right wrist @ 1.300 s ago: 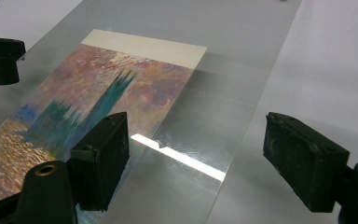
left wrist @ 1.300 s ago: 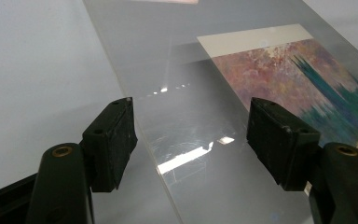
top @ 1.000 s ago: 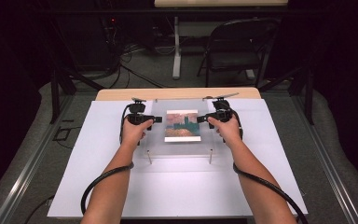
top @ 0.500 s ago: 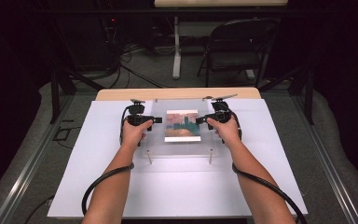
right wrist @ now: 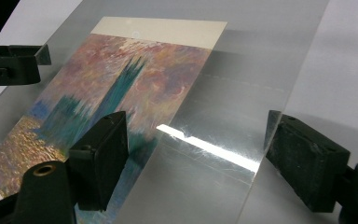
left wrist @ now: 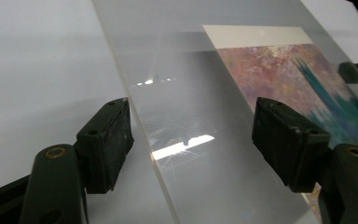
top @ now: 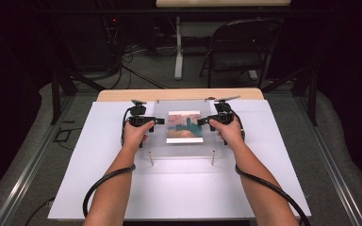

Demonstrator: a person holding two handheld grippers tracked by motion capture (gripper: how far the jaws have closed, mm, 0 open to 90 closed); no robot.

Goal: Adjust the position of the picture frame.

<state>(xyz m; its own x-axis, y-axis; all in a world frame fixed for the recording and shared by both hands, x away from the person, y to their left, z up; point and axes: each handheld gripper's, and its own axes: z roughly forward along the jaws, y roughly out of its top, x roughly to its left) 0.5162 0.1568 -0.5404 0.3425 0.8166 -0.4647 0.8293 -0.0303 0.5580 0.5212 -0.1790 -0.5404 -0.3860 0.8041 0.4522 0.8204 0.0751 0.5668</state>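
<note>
High view: the clear panel (top: pixel 181 134) lies on the white counter (top: pixel 99 188), over a painted print (top: pixel 185 126), a folding chair (top: pixel 238 52) behind. Left gripper view: the left gripper (left wrist: pixel 191 140) gapes, just been opening, the panel's edge between its jaws untouched. Right gripper view: the right gripper (right wrist: pixel 196 154) is open astride the opposite edge.

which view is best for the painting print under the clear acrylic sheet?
Right gripper view: the colourful rectangular painting print, blue tower against a pink sky, shows nearly whole and close. Left gripper view catches a slanted part. High view shows it whole but small.
</note>
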